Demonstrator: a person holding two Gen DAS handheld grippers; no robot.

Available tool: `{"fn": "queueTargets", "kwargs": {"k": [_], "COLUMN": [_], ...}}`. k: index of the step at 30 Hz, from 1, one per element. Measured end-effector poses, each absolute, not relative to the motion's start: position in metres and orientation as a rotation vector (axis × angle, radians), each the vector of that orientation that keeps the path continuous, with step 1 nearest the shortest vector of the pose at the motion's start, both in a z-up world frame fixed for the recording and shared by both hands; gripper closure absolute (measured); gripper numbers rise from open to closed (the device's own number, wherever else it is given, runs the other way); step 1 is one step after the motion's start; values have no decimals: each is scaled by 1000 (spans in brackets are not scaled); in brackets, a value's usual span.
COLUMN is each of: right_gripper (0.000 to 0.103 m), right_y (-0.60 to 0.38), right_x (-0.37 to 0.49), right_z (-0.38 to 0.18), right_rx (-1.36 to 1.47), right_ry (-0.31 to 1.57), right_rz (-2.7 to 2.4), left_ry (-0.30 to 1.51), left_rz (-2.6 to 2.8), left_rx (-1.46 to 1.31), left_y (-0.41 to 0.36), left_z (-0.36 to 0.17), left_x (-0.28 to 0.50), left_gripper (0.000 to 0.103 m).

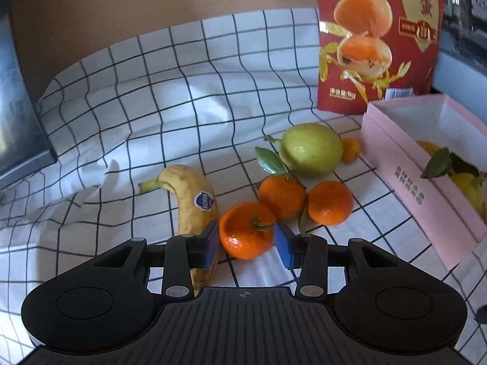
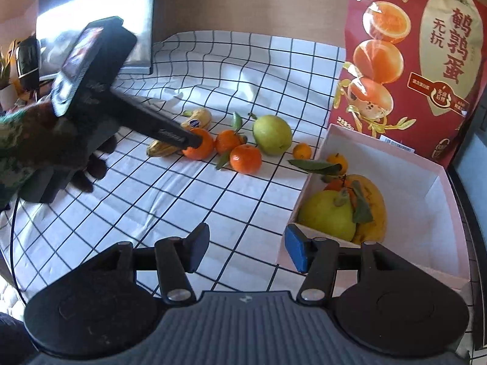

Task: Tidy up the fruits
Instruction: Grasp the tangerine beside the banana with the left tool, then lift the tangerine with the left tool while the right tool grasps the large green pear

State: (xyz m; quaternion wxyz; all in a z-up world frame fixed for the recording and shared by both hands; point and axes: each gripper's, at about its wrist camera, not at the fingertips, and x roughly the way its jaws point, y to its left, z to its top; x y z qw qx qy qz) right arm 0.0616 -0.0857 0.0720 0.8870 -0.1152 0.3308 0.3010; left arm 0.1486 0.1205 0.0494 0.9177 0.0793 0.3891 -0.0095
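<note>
An orange mandarin (image 1: 243,234) with a green stem rests on the checked cloth, and my left gripper (image 1: 247,243) is shut on it, a blue pad against each side. From the right wrist view the left gripper (image 2: 194,141) reaches down over that mandarin (image 2: 204,150). A banana (image 1: 190,200) lies just left of it. Two more mandarins (image 1: 281,196) (image 1: 330,202), a yellow-green fruit (image 1: 310,149) and a tiny orange fruit (image 1: 350,149) lie behind. My right gripper (image 2: 247,243) hangs open and holds nothing, by the near corner of the pink box (image 2: 426,200), which holds a yellow-green fruit (image 2: 325,216), a banana (image 2: 374,206) and mandarins.
A tall red snack bag (image 1: 377,39) stands behind the box. A dark laptop (image 2: 100,15) sits at the cloth's far left edge. The checked cloth (image 2: 213,200) is wrinkled near the back. A person's hand (image 2: 76,152) holds the left gripper.
</note>
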Motion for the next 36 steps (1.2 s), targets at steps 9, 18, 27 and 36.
{"fn": "queueTargets", "kwargs": {"k": [9, 18, 27, 36], "right_gripper": [47, 47, 47, 47], "right_y": [-95, -95, -88, -84], "right_x": [51, 49, 46, 44], "right_z": [66, 62, 58, 55], "right_rx": [-229, -227, -235, -240], "right_ry": [716, 734, 751, 760], "right_rz": [606, 608, 606, 609], "left_ry": [830, 835, 820, 779], "left_rz": [-23, -49, -120, -168], "left_rx": [195, 176, 223, 293], "left_y": [113, 122, 123, 123], "left_z": [42, 41, 39, 36], "left_x": [155, 159, 159, 152], "left_gripper": [52, 52, 52, 52]}}
